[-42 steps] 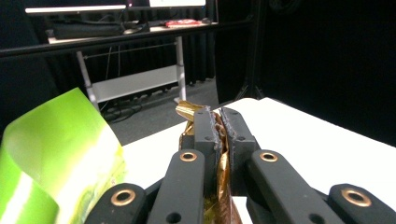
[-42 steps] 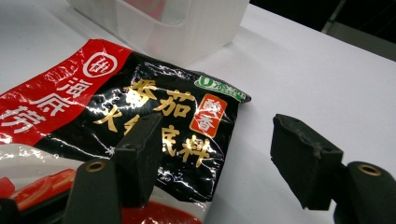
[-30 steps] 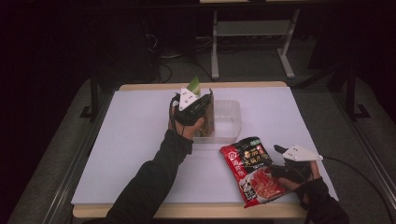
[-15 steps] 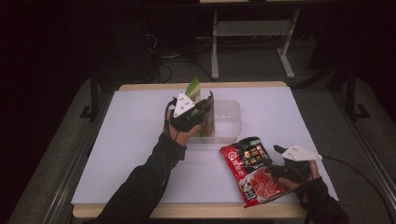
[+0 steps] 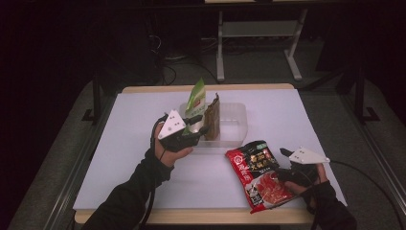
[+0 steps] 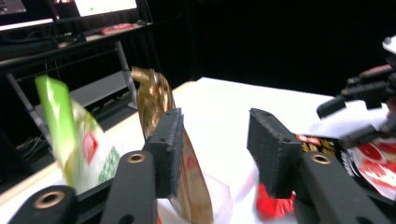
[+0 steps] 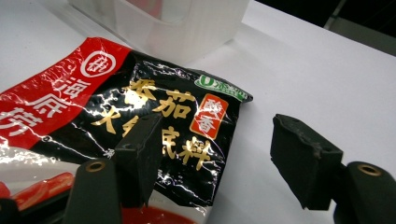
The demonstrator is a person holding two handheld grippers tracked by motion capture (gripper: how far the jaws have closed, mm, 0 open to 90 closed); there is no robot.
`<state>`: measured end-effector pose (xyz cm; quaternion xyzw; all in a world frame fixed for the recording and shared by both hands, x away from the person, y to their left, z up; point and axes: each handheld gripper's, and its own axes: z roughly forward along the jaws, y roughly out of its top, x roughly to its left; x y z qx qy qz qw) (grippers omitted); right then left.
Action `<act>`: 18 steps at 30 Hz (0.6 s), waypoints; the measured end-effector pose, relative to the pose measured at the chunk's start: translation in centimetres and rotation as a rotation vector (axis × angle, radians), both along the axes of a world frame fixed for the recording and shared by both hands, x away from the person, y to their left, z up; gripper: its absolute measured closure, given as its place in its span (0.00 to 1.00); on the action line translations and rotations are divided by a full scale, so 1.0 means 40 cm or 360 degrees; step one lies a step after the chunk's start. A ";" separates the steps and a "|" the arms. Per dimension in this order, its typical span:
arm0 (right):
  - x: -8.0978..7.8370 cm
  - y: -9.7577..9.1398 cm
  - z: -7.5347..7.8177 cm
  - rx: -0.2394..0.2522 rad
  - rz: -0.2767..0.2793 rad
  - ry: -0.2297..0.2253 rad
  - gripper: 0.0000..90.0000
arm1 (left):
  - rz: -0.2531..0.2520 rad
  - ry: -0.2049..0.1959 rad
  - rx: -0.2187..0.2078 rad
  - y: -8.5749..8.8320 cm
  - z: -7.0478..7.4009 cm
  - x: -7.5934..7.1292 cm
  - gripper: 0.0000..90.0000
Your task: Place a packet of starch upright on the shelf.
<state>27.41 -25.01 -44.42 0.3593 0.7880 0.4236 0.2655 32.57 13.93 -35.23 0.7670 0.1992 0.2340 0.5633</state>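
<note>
Where gold characters run, red-black packet [image 7: 140, 107] reads "0"

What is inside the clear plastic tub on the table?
Standing in the clear tub are a green packet and a brown-gold packet, both upright at its left end. Their lower ends are covered by the left hand-held gripper.

A red-and-black packet [image 5: 258, 173] with gold lettering, a green-and-white pouch [image 5: 196, 99], a golden-brown pouch [image 5: 212, 119].
</note>
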 end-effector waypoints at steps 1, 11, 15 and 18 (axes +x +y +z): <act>0.000 0.000 0.001 0.0006 -0.0001 -0.0002 0.37 | -0.0018 -0.0005 0.0016 0.006 -0.003 -0.010 0.57; 0.004 0.002 0.000 -0.0001 -0.0010 0.0015 0.37 | -0.0089 0.0001 0.0209 0.086 -0.066 -0.084 0.49; 0.003 0.003 0.001 -0.0005 -0.0004 0.0020 0.38 | -0.0058 0.0054 0.0243 0.131 -0.095 -0.100 0.46; 0.002 0.002 0.002 -0.0003 0.0000 0.0026 0.38 | -0.0027 0.0094 0.0258 0.168 -0.113 -0.109 0.44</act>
